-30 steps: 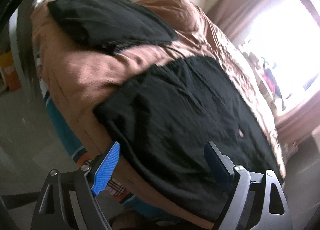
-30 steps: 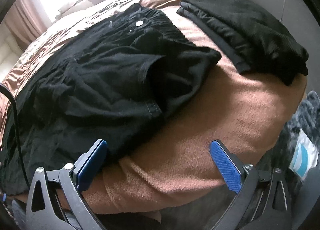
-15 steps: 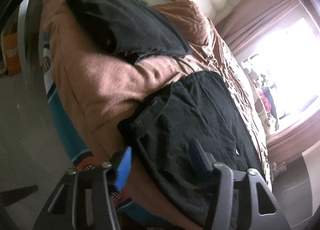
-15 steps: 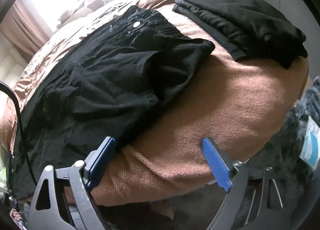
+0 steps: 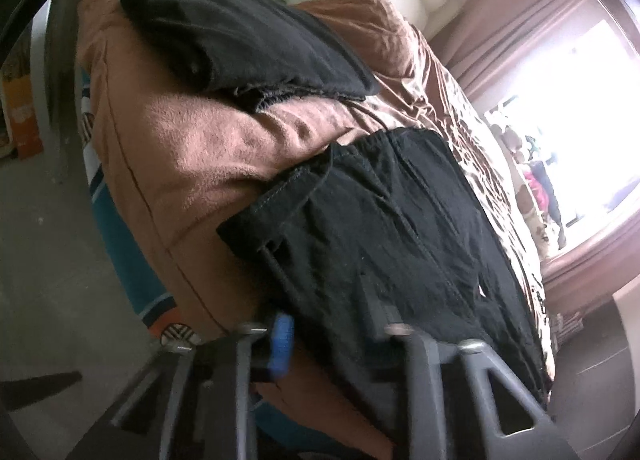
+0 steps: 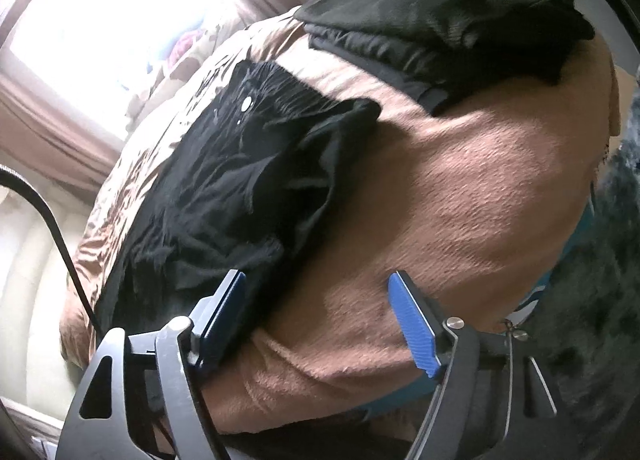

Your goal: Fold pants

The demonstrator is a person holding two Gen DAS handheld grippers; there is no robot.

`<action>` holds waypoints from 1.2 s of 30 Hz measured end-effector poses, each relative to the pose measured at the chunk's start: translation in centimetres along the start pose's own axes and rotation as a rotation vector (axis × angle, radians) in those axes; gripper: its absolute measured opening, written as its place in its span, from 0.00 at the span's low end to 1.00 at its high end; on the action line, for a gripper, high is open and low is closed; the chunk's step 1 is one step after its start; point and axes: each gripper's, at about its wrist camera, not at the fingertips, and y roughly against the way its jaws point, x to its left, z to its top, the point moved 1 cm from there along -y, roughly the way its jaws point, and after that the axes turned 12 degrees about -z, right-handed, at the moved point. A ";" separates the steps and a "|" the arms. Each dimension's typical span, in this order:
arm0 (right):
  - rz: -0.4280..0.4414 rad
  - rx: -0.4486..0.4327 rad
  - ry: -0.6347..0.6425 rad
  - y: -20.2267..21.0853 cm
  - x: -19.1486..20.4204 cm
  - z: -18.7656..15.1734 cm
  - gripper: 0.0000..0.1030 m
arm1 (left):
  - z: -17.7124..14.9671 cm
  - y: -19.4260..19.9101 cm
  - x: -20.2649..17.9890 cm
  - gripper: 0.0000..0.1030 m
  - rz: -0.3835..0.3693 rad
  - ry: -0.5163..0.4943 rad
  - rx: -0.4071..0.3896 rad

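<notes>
- Now the left gripper (image 5: 328, 334) has just been closing, and its jaws sit pinched on the near edge of the black pants (image 5: 400, 228), cloth caught between them where a second ago they stood wide around it.
- The pants lie spread across the brown blanket (image 5: 180, 148) on the bed, hem end toward the near edge and waistband toward the window.
- Meanwhile the right gripper (image 6: 320, 312) has swung in along the bed edge and rolled, and its jaws have just been closing too, yet they stand apart with only blanket between them; the pants lie just beside its left finger.
- A folded black garment (image 5: 240, 36) rests apart at the bed's far corner.
- To me, one corner looks secured; the right still needs its hold before any fold can be lifted.
</notes>
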 end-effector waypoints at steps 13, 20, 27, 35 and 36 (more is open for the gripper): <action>0.103 0.012 -0.034 -4.4 1.1 3.4 0.51 | 1.7 0.9 -2.0 0.04 0.079 -0.073 -0.042; 0.138 0.037 -0.142 -6.3 -0.9 5.1 0.03 | 2.1 1.1 -3.0 0.04 0.085 -0.091 -0.050; 0.199 -0.043 -0.120 -2.6 -0.3 5.2 0.02 | 3.1 2.2 -5.6 0.03 0.076 -0.132 -0.083; 0.256 -0.088 -0.071 0.2 2.1 7.2 0.02 | 5.0 2.8 -9.5 0.03 0.043 -0.173 -0.130; 0.270 -0.088 -0.073 0.1 2.3 7.4 0.02 | 5.3 2.8 -9.8 0.03 0.041 -0.179 -0.134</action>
